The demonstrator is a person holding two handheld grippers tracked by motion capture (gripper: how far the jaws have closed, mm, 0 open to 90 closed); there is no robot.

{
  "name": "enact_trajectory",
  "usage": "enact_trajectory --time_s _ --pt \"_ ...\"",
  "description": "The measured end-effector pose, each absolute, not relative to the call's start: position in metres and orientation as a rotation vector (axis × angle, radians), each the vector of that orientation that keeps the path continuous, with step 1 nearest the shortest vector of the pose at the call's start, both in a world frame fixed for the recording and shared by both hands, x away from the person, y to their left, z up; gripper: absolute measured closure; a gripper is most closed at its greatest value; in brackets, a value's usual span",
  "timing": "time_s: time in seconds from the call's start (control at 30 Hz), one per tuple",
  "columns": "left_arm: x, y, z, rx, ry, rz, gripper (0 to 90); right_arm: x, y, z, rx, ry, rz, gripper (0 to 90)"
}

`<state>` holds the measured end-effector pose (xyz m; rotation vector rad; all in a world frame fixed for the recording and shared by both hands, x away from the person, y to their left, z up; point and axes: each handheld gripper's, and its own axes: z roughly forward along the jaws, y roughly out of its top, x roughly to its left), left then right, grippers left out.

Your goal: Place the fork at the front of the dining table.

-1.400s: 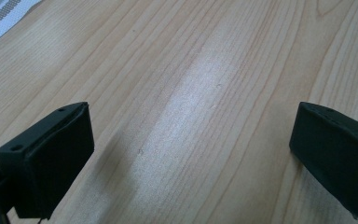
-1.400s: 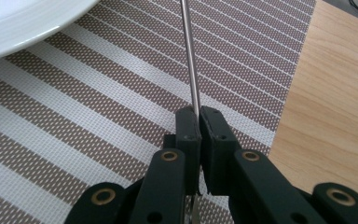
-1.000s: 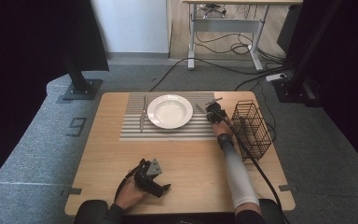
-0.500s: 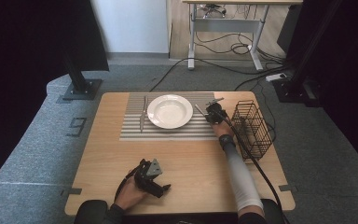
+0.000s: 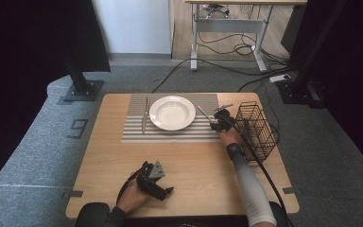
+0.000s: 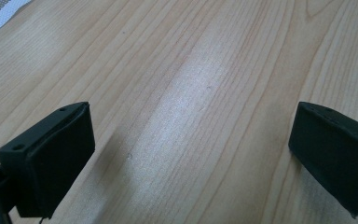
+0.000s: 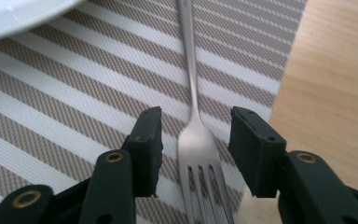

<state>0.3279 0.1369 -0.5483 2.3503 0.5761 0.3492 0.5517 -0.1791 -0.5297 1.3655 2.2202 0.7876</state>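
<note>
The work in hand is laying a place setting on the table (image 5: 194,165). A striped mat (image 5: 170,135) lies along the far edge, centred, with a white plate (image 5: 172,112) in its middle. A knife (image 5: 144,116) already lies on the mat at the plate's left side, pointing toward the far edge.

The fork (image 7: 194,116) is the piece being dealt with now. It lies flat on the mat's right part, just beside the plate and close to the mat's right edge, in the high view running at a slant (image 5: 204,114). In the right gripper view its tines sit low between the jaws and its handle runs away toward the far edge. The right gripper (image 7: 196,144) has just been opening: its jaws stand apart on either side of the fork's neck with clear gaps, so the pads no longer press on it. By that, the fork looks set down and let go.

The left gripper (image 6: 191,149) rests near the table's near edge, jaws wide apart over bare wood, holding nothing.

A black wire basket (image 5: 255,130) stands at the table's right edge, just right of the right gripper (image 5: 220,119). Whether any cutlery is left inside it I cannot tell.

Judging from this, plate, knife and fork are placed. What is left seems small: draw the right gripper clear of the fork, perhaps straighten it, and fetch a spoon if the basket has one.
</note>
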Motion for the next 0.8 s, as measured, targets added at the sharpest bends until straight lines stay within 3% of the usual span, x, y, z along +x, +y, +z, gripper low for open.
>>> enact_trajectory --time_s 0.2,0.27,0.5,0.8 --pt "0.328 0.136 -0.548 2.350 0.575 0.349 0.1 0.543 -0.182 -0.532 1.400 2.213 0.754 47.8" --pt "0.328 0.136 -0.548 2.350 0.574 0.350 0.1 0.540 -0.181 -0.533 1.407 2.233 0.747 56.2" --pt "0.328 0.136 -0.548 2.349 0.572 0.348 0.2 0.527 -0.171 -0.529 1.370 2.290 0.762 66.7" --pt "0.328 0.135 -0.548 2.349 0.571 0.346 0.2 0.522 -0.152 -0.529 1.307 2.325 0.875 64.9"
